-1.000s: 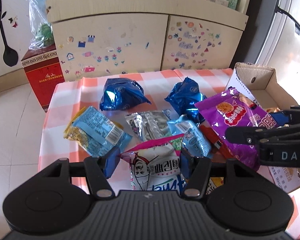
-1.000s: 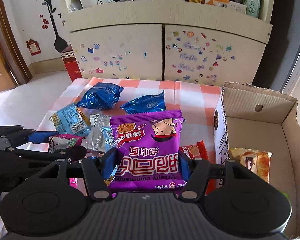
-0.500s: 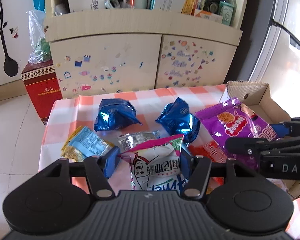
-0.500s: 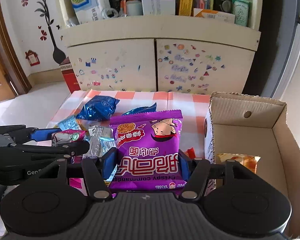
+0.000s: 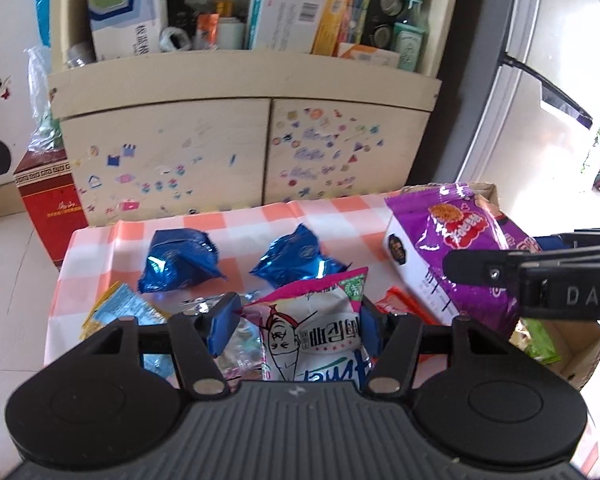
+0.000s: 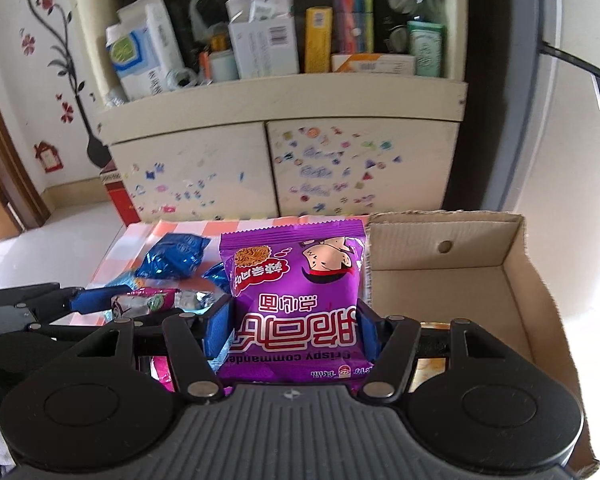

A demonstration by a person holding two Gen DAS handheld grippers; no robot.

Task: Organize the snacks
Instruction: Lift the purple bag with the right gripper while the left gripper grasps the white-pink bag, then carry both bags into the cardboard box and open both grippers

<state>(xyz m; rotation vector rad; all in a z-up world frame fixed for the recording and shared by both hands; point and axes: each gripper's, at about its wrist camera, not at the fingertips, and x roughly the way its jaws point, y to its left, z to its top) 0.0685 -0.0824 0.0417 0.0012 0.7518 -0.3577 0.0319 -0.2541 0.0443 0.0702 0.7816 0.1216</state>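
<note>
My left gripper is shut on a white and pink snack packet and holds it above the checked table. My right gripper is shut on a purple crispy noodle packet, lifted beside the open cardboard box. In the left wrist view the purple packet and the right gripper sit at the right, over the box edge. Two blue foil packets lie on the table.
A light blue packet, a silver packet and a red packet lie near the table's front. The box holds a snack and a green one. A stickered cabinet stands behind the table.
Both grippers have risen with their packets. The right gripper and purple packet have moved toward the box. The cabinet shelf now shows more fully.
</note>
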